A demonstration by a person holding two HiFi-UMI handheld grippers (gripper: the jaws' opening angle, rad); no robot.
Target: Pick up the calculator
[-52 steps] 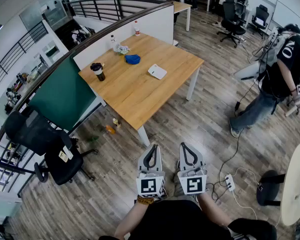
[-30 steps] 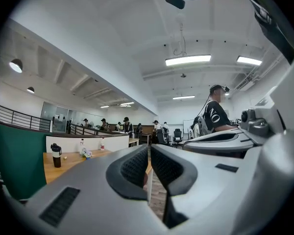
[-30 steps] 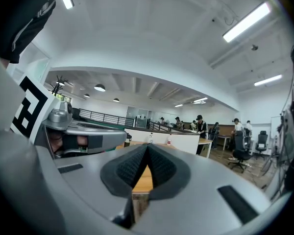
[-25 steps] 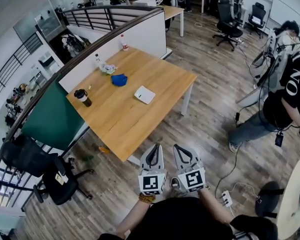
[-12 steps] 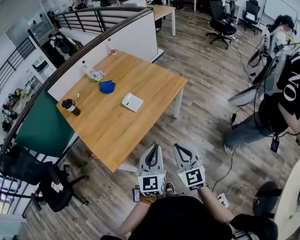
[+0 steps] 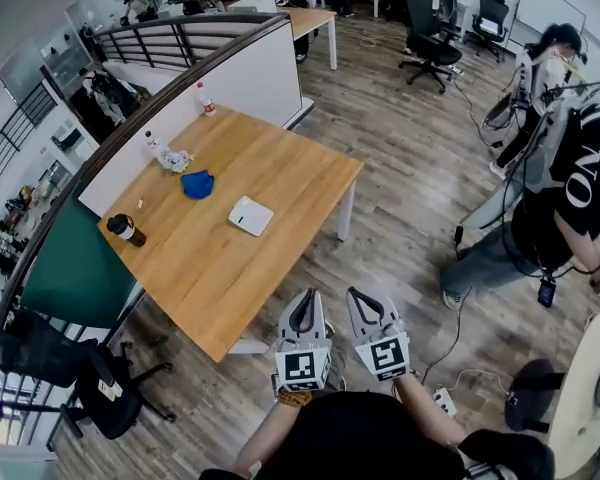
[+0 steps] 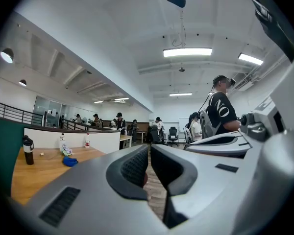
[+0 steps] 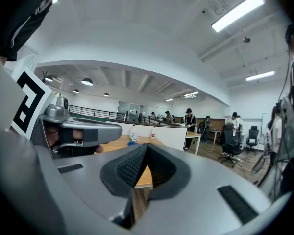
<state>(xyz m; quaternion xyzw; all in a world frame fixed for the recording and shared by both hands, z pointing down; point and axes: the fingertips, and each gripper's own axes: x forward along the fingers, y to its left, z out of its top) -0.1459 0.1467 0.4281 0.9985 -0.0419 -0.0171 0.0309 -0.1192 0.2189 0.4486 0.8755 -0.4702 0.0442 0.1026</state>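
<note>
Holding anything in those jaws yet?

No, I am carrying nothing. My left gripper is keeping its jaws pressed together, with only wooden floor showing past them. My right gripper is doing the same, with its jaws closed on each other and nothing between them.

Where is the calculator sitting?

The calculator is lying flat near the middle of the desk. It is a pale slab, apart from the blue cloth and the dark cup farther along the top. I am standing over the floor off the desk's near corner. Both grippers are hanging side by side in front of me, pointing roughly level and well short of the calculator.

So how much are you counting as done?

None of the pickup itself, as I am judging it. I am only facing the desk. I am not yet closing the gap, spreading one pair of jaws, lowering them around the calculator, pinching it or lifting it.

Is anything worrying you?

The calculator is looking thin and low, so I am expecting the jaws to need its edges rather than its face. A person is standing off to my right, well away from the desk.
</note>
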